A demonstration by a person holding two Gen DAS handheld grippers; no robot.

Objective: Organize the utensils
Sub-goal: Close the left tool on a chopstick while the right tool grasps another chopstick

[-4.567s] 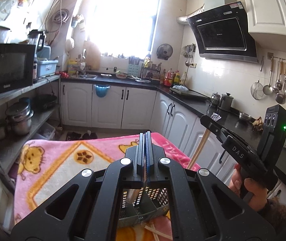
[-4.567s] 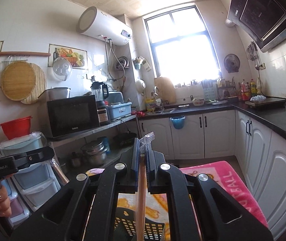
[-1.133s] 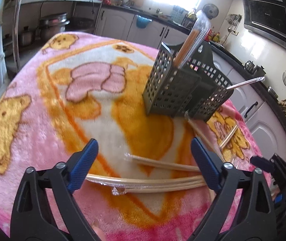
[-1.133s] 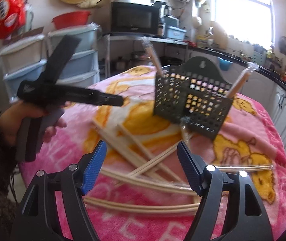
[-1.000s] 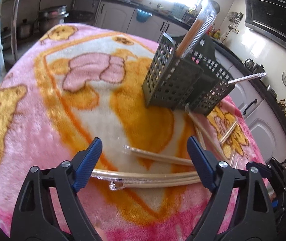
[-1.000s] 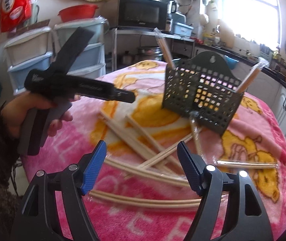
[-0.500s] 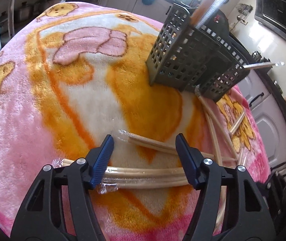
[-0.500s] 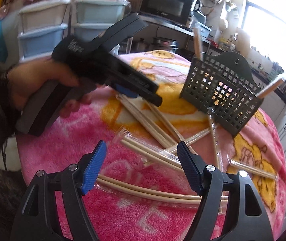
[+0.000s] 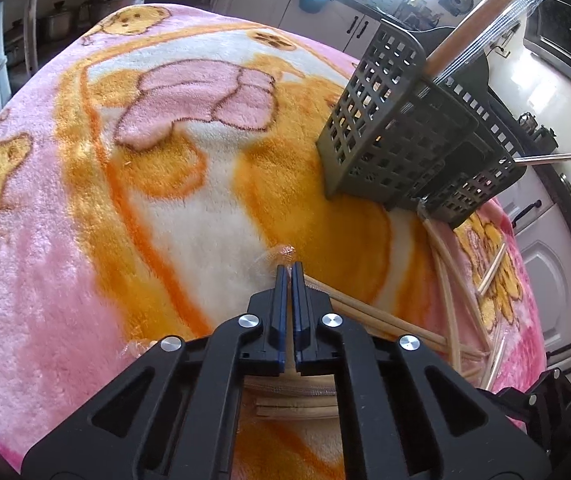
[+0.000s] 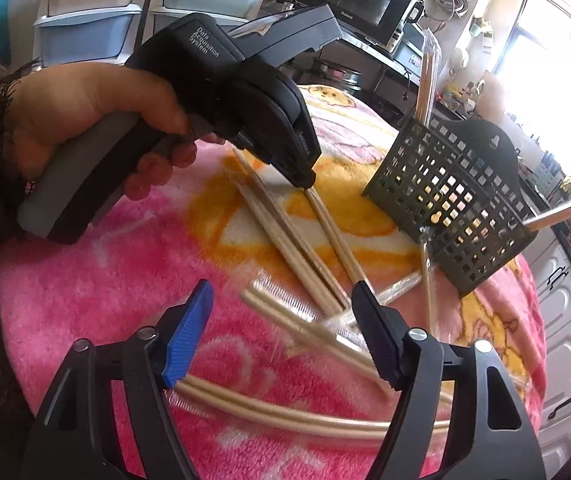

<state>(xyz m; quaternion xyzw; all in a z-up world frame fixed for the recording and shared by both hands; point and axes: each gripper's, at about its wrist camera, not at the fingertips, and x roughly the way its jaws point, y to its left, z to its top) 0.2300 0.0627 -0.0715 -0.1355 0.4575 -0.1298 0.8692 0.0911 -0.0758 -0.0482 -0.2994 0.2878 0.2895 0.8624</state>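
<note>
left gripper (image 9: 289,270) now clamped on wrapped chopsticks (image 9: 369,312); right gripper (image 10: 281,320) spread wide

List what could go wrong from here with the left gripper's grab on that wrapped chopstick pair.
1. The left gripper is shut on only the crinkled wrapper end of the wrapped chopstick pair; a thin hold like that may slip or tear when lifted.
2. That pair lies crossed with other chopsticks; lifting could drag them across the blanket.
3. The utensil basket looks tilted with sticks already poking out; a bump may tip it.
</note>
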